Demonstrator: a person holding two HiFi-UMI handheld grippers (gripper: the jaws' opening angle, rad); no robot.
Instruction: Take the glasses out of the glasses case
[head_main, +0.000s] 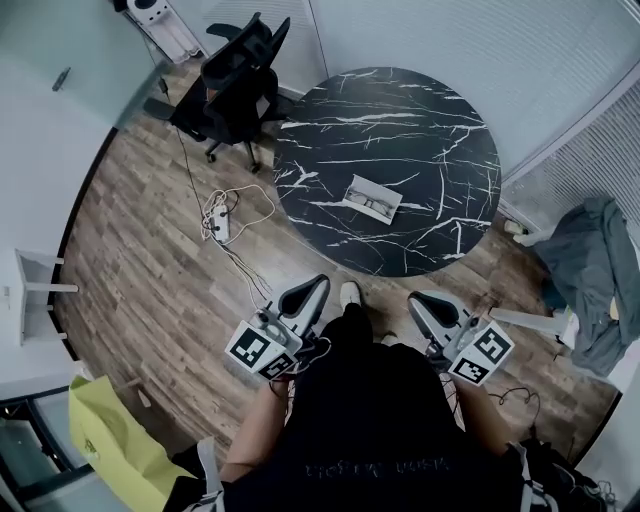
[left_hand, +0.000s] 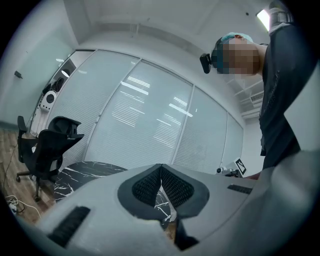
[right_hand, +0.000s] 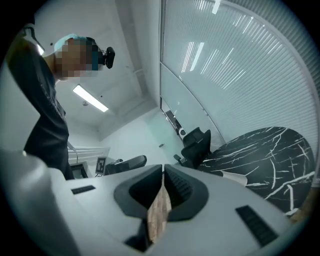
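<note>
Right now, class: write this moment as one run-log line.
phase: not started | left gripper: shut, empty | right gripper: shut, empty | glasses case: open on table, glasses inside, untouched

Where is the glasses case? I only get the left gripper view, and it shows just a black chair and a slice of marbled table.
Observer: The head view shows the glasses case lying open near the middle of the round black marble table, with what look like glasses inside.
Operator: Is anything touching it?
Observer: No. The left hand-held gripper and the right hand-held gripper are both down by the person's legs, short of the table.
Operator: Is the right one open?
Observer: No. The right gripper view shows its jaws together, with nothing between them.
</note>
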